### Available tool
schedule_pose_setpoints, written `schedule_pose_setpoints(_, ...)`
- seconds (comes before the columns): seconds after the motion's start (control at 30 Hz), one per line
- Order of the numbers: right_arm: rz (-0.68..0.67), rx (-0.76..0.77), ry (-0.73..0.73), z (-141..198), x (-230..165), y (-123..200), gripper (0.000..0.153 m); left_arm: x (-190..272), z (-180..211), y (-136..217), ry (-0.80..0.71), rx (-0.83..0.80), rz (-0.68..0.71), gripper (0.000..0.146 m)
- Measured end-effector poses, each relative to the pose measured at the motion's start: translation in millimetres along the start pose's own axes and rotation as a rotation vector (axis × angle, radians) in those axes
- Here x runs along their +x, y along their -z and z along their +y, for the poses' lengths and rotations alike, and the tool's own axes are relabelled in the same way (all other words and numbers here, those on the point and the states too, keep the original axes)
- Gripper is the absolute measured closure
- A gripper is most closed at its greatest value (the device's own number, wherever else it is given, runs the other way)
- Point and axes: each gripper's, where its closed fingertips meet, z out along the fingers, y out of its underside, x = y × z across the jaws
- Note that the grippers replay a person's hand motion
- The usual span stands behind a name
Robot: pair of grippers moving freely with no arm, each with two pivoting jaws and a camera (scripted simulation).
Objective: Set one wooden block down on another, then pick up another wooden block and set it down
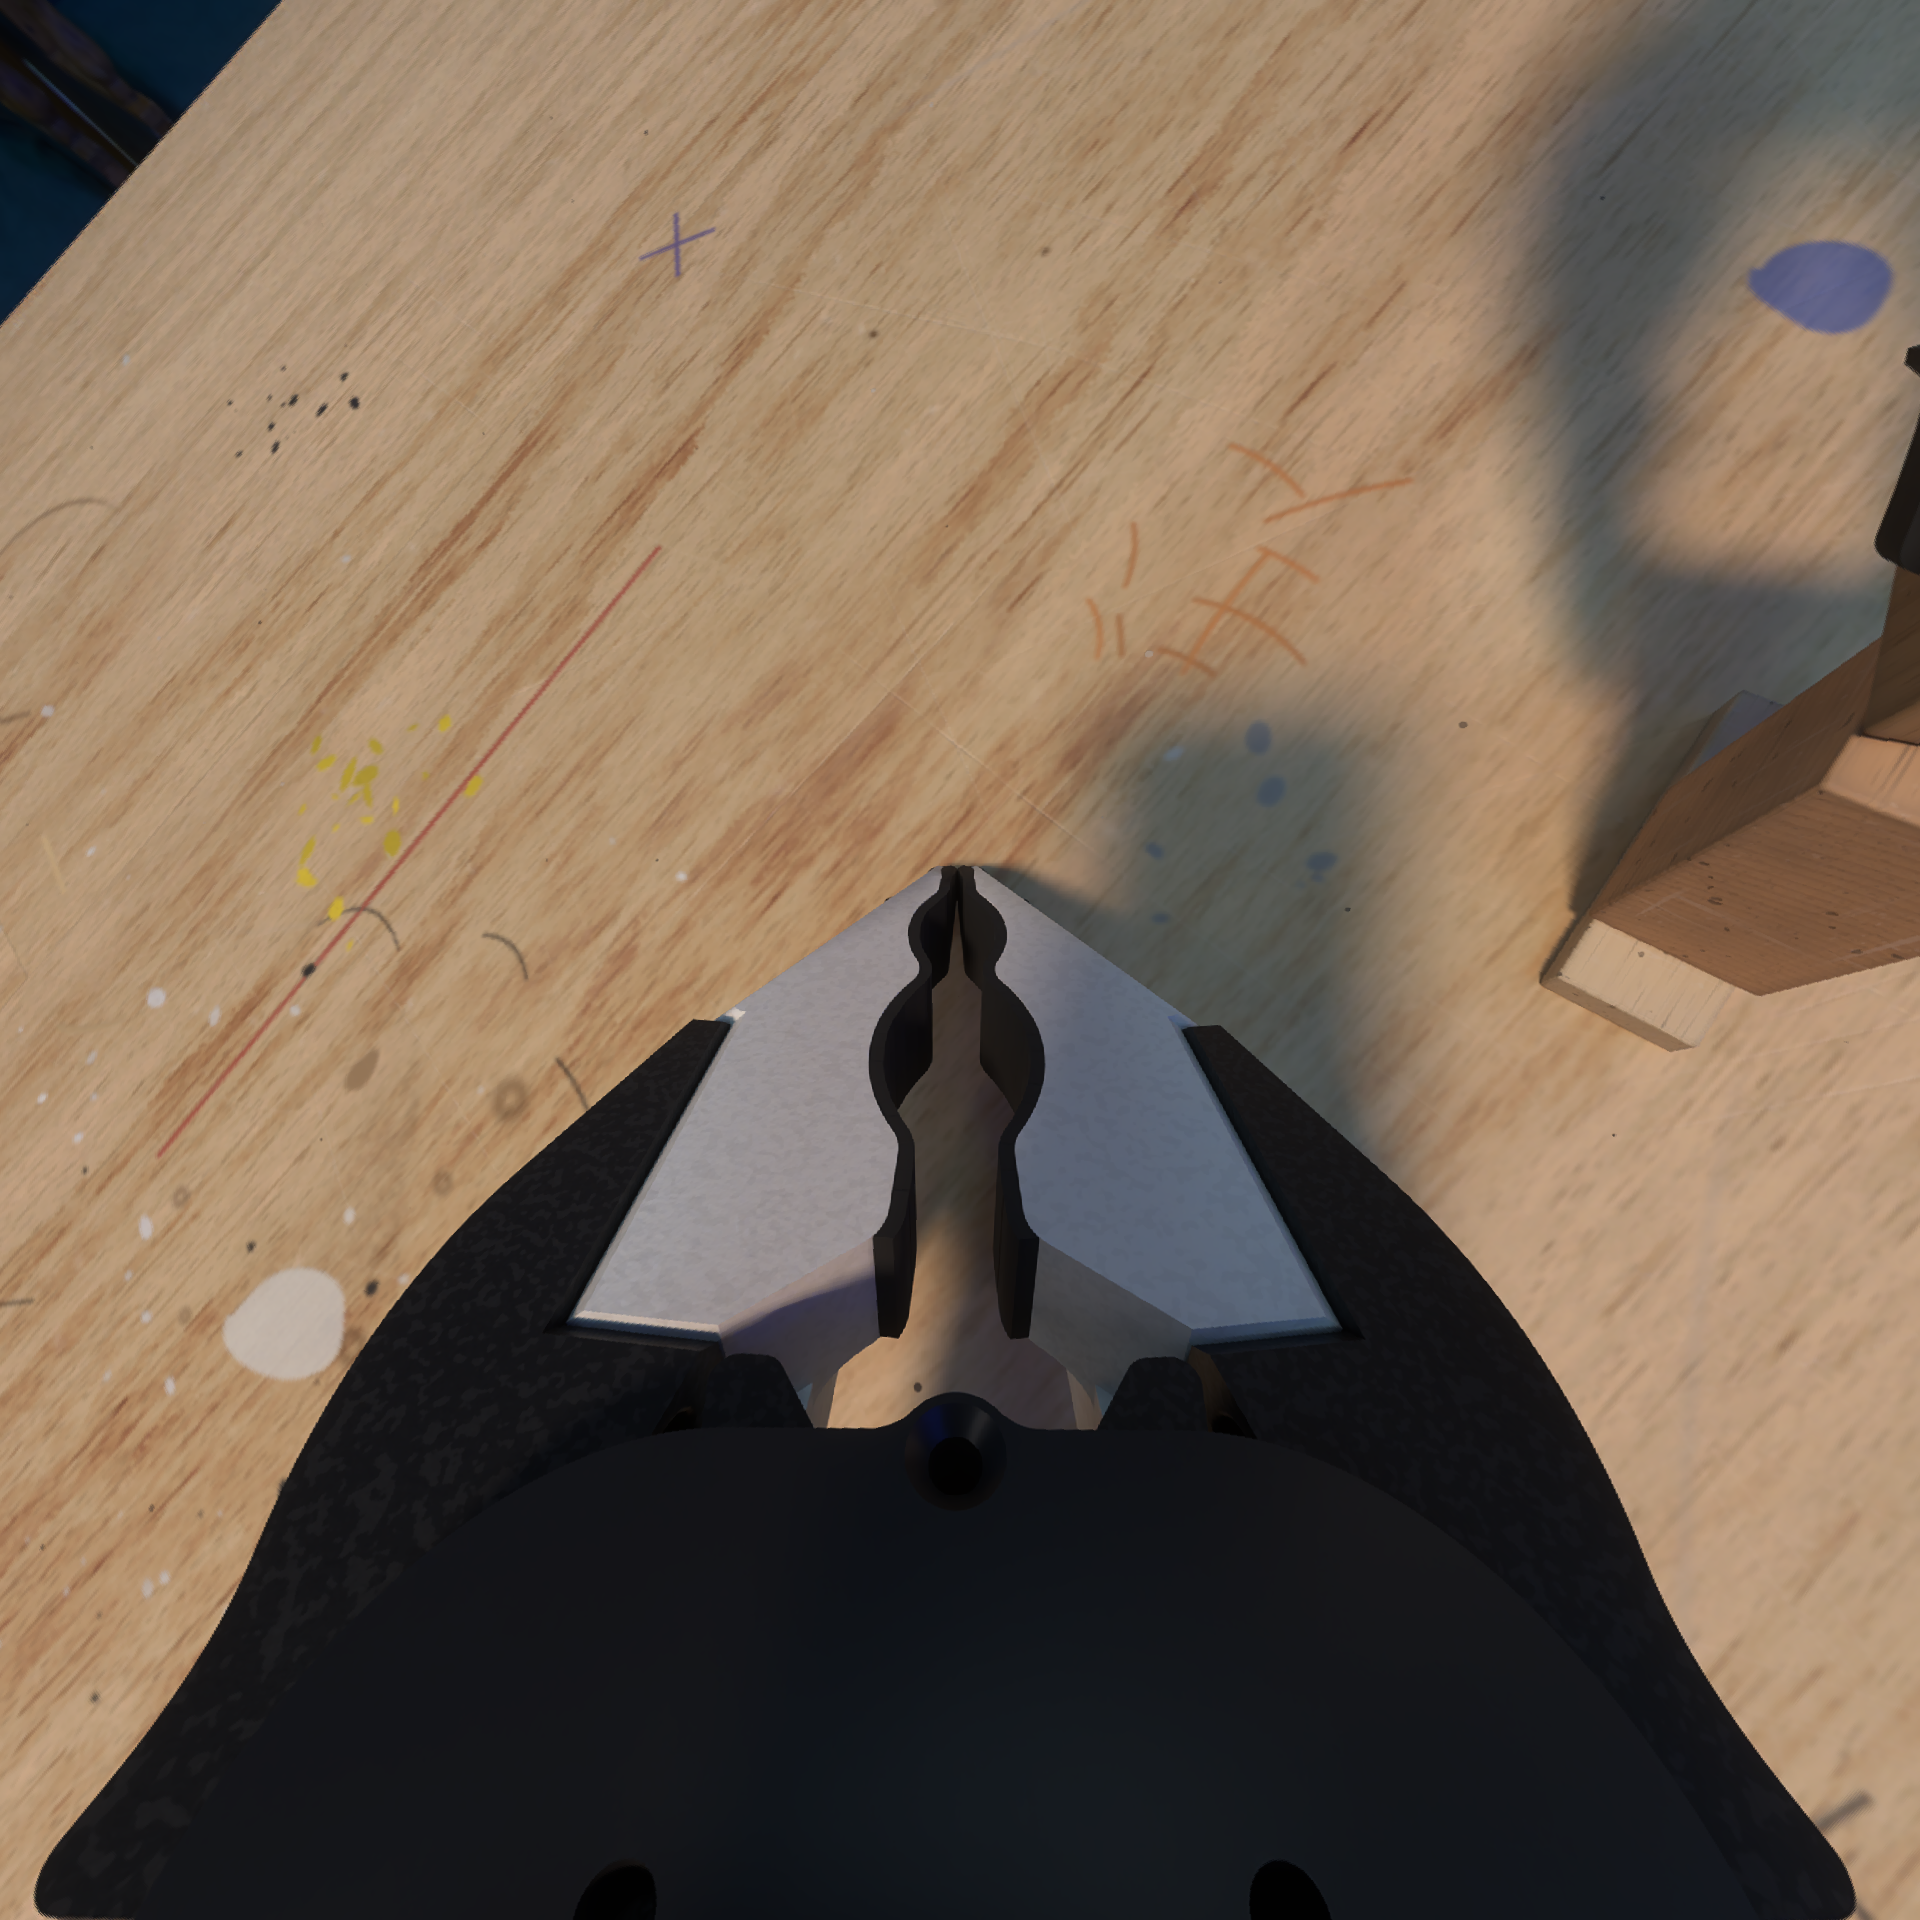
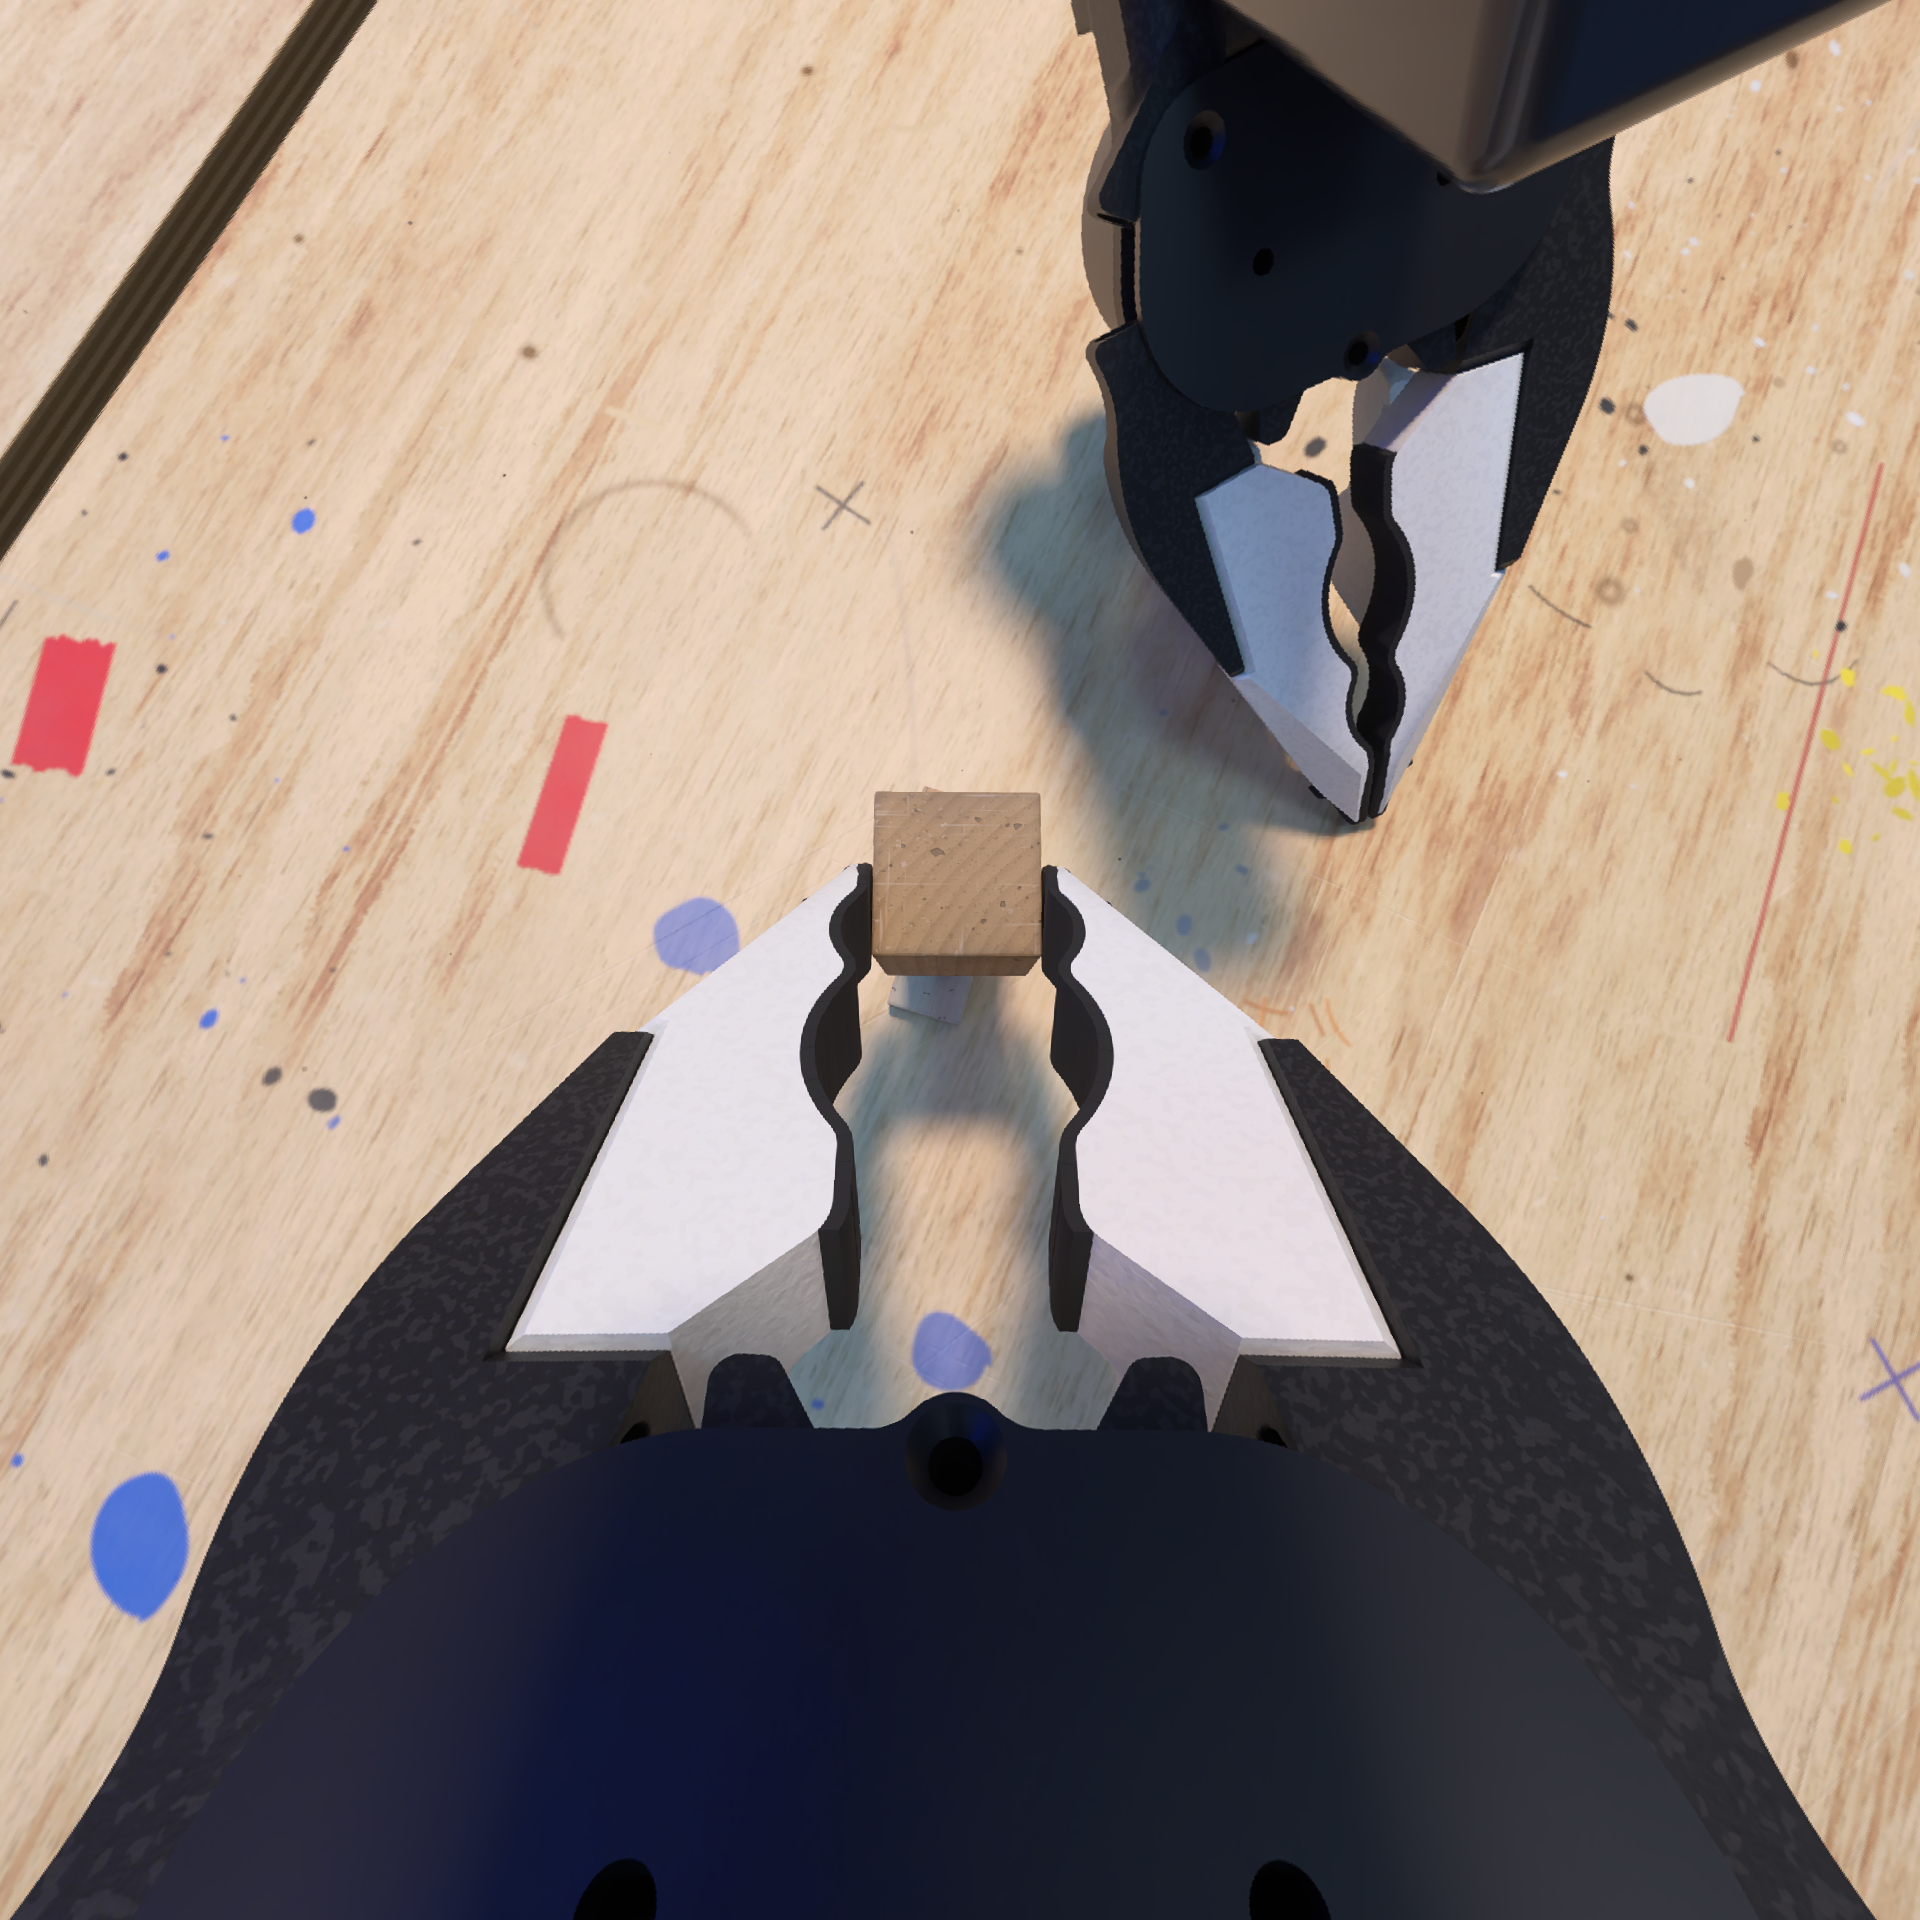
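Our right gripper (image 2: 956, 883) pinches the wooden cube (image 2: 956, 883) above another block (image 2: 928, 1000); our left gripper (image 1: 957, 875) has its jaws pressed together.

The wooden block (image 2: 956, 883) sits between the right tool's (image 2: 956, 914) fingertips, left tool (image 2: 1369, 805) beyond, rightward.

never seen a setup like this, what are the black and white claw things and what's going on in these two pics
Each claw is a two-finger gripper, and each picture comes from a camera on one gripper, looking along its fingers. In the right wrist view, the right gripper holds a small wooden block between its fingertips above a paint-spattered wooden table. Another pale block peeks out beneath it. The left gripper is shut and holds nothing; it also shows farther off in the right wrist view. At the left wrist view's right edge sit stacked blocks.
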Motion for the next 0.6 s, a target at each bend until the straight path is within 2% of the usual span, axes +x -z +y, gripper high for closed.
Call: schedule_pose_setpoints(0.6,-0.005,-0.016,-0.001,1.2,-0.2,-0.7,0.121,0.0,0.0,0.0,-0.006,0.000,-0.004,0.146)
